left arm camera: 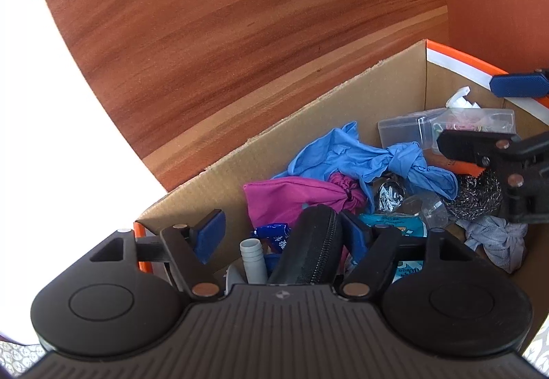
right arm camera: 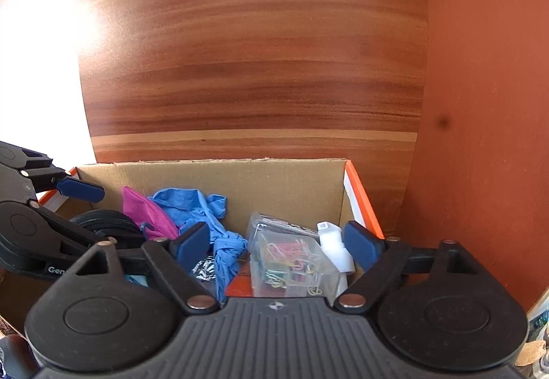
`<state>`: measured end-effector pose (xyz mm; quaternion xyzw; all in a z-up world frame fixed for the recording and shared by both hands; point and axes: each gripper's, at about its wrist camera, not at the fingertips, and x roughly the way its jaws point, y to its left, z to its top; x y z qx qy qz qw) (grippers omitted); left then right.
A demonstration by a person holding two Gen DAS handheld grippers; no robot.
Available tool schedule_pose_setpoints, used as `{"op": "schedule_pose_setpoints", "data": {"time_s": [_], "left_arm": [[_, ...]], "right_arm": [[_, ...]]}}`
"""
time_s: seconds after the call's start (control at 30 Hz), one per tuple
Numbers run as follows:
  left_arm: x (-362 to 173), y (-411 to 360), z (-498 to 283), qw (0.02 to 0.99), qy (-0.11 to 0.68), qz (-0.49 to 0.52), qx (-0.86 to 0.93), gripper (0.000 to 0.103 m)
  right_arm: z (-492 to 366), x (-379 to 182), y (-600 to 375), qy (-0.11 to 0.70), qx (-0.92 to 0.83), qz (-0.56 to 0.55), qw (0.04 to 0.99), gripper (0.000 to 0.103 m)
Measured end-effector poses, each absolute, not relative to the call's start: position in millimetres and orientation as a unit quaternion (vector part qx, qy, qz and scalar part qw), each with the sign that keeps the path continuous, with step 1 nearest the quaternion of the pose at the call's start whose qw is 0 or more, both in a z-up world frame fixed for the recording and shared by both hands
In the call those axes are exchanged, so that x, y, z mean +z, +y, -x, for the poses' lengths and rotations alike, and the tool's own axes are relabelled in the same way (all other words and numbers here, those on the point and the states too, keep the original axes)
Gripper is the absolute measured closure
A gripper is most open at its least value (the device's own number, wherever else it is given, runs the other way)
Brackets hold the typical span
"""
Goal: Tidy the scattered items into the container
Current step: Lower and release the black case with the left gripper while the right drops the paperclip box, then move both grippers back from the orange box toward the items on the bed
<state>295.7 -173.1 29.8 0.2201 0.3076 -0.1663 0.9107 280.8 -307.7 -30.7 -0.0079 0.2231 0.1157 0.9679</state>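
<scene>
While both grippers hang over the cardboard box (right arm camera: 212, 187), most of the tidying looks done, judged from how full it is.

Left gripper (left arm camera: 279, 235): jaws apart. Black zip case (left arm camera: 308, 245) stands between the pads, inside the box by its near corner; the left pad is clearly off it, contact at the right pad cannot be told. It is judged as released, not gripped.

Right gripper (right arm camera: 278, 243): jaws wide apart, nothing clamped. Clear paperclip box (right arm camera: 291, 259) and a white plastic bottle (right arm camera: 334, 248) lie in the box between and under the pads, neither pressed.

Already in the box:
- blue gloves (left arm camera: 360, 156), knotted
- magenta cloth (left arm camera: 288, 197)
- steel scourer (left arm camera: 477, 197)
- grey cloth (left arm camera: 497, 241)
- teal packet (left arm camera: 391, 221)
- grey hose fitting (left arm camera: 252, 260), beside the zip case
- small clear tub of what looks like staples (left arm camera: 389, 195)

Left to do: cannot be fully judged. No loose items are seen on the wood panel (right arm camera: 254, 70) behind the box. Something patterned is glimpsed at the lower right edge of the right wrist view, outside the box, too cropped to name. Any remaining scatter would be out of both views.
</scene>
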Motion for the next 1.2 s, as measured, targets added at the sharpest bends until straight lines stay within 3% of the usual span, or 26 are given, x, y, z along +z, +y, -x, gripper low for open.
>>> {"op": "schedule_pose_setpoints", "data": {"time_s": [0.07, 0.5, 0.57, 1.07, 1.2], "left_arm": [[29.7, -168.0, -291.2, 0.915, 0.297, -0.216, -0.167, 0.027], [24.7, -134.7, -264.3, 0.937, 0.24, -0.202, -0.154, 0.024], [29.2, -148.8, -258.6, 0.941, 0.229, -0.199, -0.152, 0.022], [35.9, -96.4, -210.0, 0.969, 0.156, -0.14, -0.133, 0.021], [39.9, -134.1, -213.2, 0.967, 0.16, -0.136, -0.141, 0.02]], "right_arm": [[-278.7, -31.1, -307.0, 0.219, 0.114, 0.002, 0.969, 0.01], [-259.9, -28.2, -301.5, 0.207, 0.114, -0.003, 0.972, 0.009], [-256.7, -27.9, -300.2, 0.203, 0.113, -0.003, 0.973, 0.0], [-233.0, -21.6, -298.3, 0.193, 0.12, 0.0, 0.974, 0.0], [-225.8, -19.5, -296.4, 0.189, 0.125, -0.007, 0.974, 0.0]]}}
